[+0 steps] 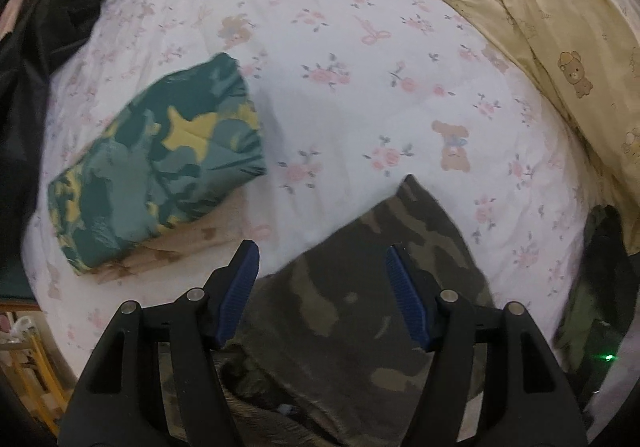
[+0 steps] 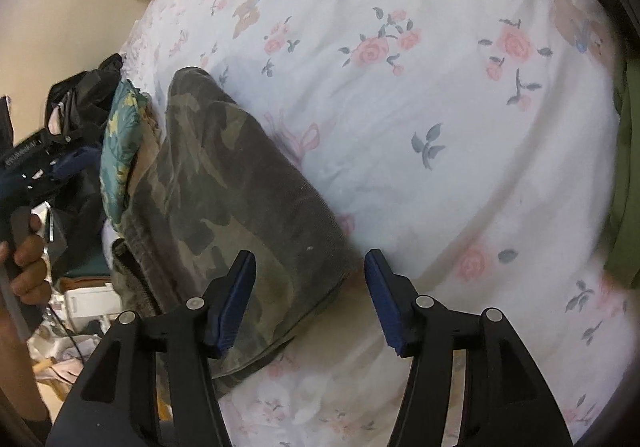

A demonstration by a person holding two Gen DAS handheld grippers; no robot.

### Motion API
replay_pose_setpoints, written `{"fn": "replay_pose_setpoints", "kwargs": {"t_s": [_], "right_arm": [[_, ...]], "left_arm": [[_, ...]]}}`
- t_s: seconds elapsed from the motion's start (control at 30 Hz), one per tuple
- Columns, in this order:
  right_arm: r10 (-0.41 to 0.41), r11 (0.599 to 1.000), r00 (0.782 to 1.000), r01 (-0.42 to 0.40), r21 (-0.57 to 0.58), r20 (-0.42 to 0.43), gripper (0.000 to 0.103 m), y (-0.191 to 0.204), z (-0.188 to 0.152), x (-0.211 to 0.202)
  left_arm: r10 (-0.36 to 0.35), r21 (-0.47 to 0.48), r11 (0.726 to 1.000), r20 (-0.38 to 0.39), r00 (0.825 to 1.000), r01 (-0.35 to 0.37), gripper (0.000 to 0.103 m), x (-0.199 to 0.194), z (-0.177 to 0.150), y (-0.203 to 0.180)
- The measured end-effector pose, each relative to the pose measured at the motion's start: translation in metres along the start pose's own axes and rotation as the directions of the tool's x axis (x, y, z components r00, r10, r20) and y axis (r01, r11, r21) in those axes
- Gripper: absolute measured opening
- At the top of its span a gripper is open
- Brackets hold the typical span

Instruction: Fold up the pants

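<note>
A bed [image 1: 360, 47] covered by a white sheet with pink flowers fills both views, with one cream quilt [image 1: 540, 7] bunched along its far right side. One pair of camouflage pants [image 2: 224, 215] lies on the near part of the bed, already folded into a thick bundle. Just to its left sits one folded green and yellow cloth [image 1: 160, 171] on top of a beige piece, and one pile of dark clothing [image 1: 44, 47] lies at the far left edge.

Both tools stand apart from the cloth. The left gripper [image 1: 322, 295] hangs above the pants with its jaws spread and nothing pinched between the blue pads [image 1: 236, 295]. The right gripper [image 2: 310, 299] is likewise spread, its left pad over the near corner of the bundle and its right pad over bare sheet, gripping nothing. A hand [image 2: 28, 259] holding the other tool shows at the left of the right wrist view.

The fold looks finished or nearly so. To end well, I would lift both tools straight away so no pad drags a layer loose, then check that the edges line up and press flat any corner that springs up.
</note>
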State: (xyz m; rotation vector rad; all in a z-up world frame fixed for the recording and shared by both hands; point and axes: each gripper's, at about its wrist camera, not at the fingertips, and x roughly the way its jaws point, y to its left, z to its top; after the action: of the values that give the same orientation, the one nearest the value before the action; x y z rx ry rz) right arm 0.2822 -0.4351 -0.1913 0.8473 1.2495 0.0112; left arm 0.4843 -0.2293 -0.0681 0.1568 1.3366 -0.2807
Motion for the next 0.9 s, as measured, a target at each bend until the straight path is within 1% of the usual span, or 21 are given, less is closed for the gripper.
{"fn": "replay_pose_setpoints", "kwargs": {"t_s": [0.03,0.1,0.13,0.17,0.2,0.27,0.37,0.47,0.53,0.6,0.67,0.73,0.77,0.8,0.83,0.87,0.9], "right_arm": [[0.004,1.000,1.000,-0.004,-0.003,-0.001,0.059,0.001,0.001,0.002],[0.010,1.000,1.000,-0.010,-0.019,-0.002,0.056,0.005,0.002,0.003],[0.010,0.999,1.000,-0.010,-0.033,-0.005,0.046,0.006,0.001,0.003],[0.000,0.999,1.000,0.000,-0.052,-0.007,0.027,0.009,0.000,0.003],[-0.022,0.997,1.000,0.022,-0.077,-0.003,0.019,0.012,-0.001,0.002],[-0.022,0.994,1.000,0.022,-0.103,0.005,0.013,0.015,-0.002,-0.001],[-0.019,0.988,1.000,0.023,-0.156,0.023,0.010,0.025,-0.005,-0.009],[0.008,0.966,0.999,0.005,-0.258,0.047,0.008,0.045,-0.014,-0.021],[0.032,0.939,0.998,-0.010,-0.343,0.057,0.008,0.062,-0.023,-0.029],[0.052,0.909,0.997,-0.022,-0.416,0.062,0.007,0.077,-0.031,-0.032],[0.066,0.878,0.997,-0.041,-0.477,0.036,0.007,0.089,-0.037,-0.028],[0.071,0.862,0.997,-0.050,-0.505,0.024,0.007,0.095,-0.040,-0.025],[0.077,0.853,0.997,-0.058,-0.518,0.016,0.007,0.097,-0.041,-0.024],[0.079,0.849,0.997,-0.059,-0.526,0.015,0.007,0.099,-0.041,-0.024],[0.086,0.841,0.996,-0.069,-0.537,0.007,0.007,0.102,-0.044,-0.024],[0.090,0.833,0.996,-0.072,-0.548,0.006,0.007,0.104,-0.046,-0.024],[0.092,0.828,0.996,-0.074,-0.556,0.005,0.007,0.106,-0.047,-0.024]], "left_arm": [[-0.023,-0.005,1.000,-0.010,1.000,0.023,0.063,0.004,0.002,-0.005],[-0.043,-0.018,0.999,-0.033,0.999,0.043,0.063,0.013,0.005,-0.015],[-0.057,-0.026,0.998,-0.047,0.997,0.056,0.063,0.020,0.008,-0.023],[-0.069,-0.034,0.997,-0.066,0.995,0.067,0.063,0.028,0.010,-0.030],[-0.080,-0.040,0.996,-0.084,0.993,0.076,0.063,0.034,0.011,-0.036],[-0.124,-0.065,0.991,-0.142,0.982,0.115,0.063,0.054,0.013,-0.054],[-0.132,-0.095,0.989,-0.171,0.976,0.117,0.063,0.077,0.016,-0.073],[-0.113,-0.109,0.990,-0.204,0.973,0.092,0.063,0.097,0.020,-0.083],[-0.116,-0.144,0.986,-0.225,0.968,0.084,0.063,0.110,0.023,-0.082],[-0.111,-0.159,0.984,-0.226,0.968,0.075,0.063,0.114,0.025,-0.081],[-0.109,-0.172,0.983,-0.226,0.968,0.071,0.063,0.115,0.025,-0.079],[-0.097,-0.138,0.988,-0.238,0.966,0.065,0.063,0.116,0.027,-0.083],[-0.081,-0.103,0.993,-0.239,0.968,0.058,0.062,0.115,0.027,-0.085],[-0.056,-0.066,0.997,-0.233,0.971,0.042,0.060,0.112,0.027,-0.087],[-0.039,-0.041,0.999,-0.222,0.974,0.031,0.044,0.110,0.026,-0.087],[-0.019,-0.025,1.000,-0.220,0.975,0.014,0.035,0.109,0.025,-0.085],[-0.018,-0.020,1.000,-0.227,0.974,0.014,0.026,0.109,0.025,-0.081]]}}
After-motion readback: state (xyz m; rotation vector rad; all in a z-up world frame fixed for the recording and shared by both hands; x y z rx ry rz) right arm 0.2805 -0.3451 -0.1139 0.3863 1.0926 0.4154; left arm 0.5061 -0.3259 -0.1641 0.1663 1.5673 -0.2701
